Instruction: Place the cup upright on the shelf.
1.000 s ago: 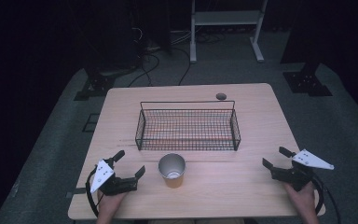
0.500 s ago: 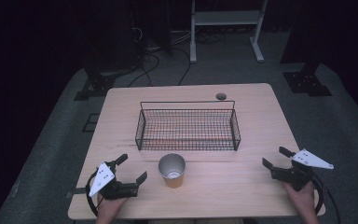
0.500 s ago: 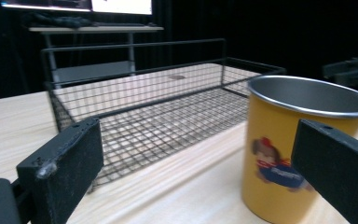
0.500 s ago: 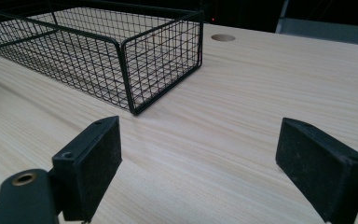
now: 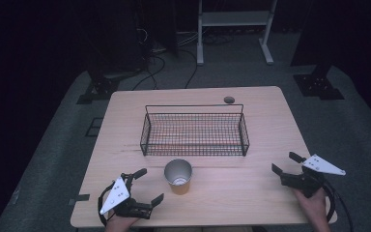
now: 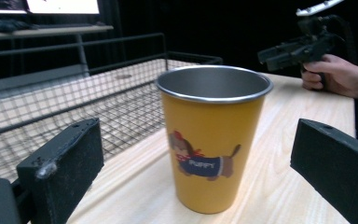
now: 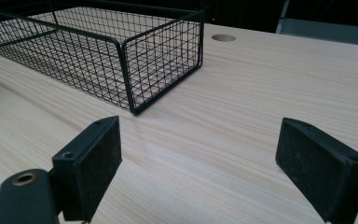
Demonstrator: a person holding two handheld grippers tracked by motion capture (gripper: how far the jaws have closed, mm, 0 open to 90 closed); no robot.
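The yellow steel cup point(image 5: 178, 176) with a cartoon dachshund printed on its side stands upright on the pale wooden table point(image 5: 251, 203), near my front edge and just short of the long wall of the black wire basket point(image 5: 194, 128), apart from it. It lies ahead and to the right of my left gripper point(image 5: 144, 186), whose jaws are spread wide and hold nothing; in the left gripper view the cup point(image 6: 213, 140) rises between the two black pads point(image 6: 65, 172), touching neither. Its long axis is vertical, so I judge a level approach with the pads closing on its tapered sides suits it.

My right gripper point(image 5: 287, 165) rests well apart on the far side, jaws likewise released and empty, pointed toward the basket's corner point(image 7: 129, 65). The left is clearly the nearer one.

The left gripper view gives the printed dog and the bright rim; the high view gives the gap between cup and basket.
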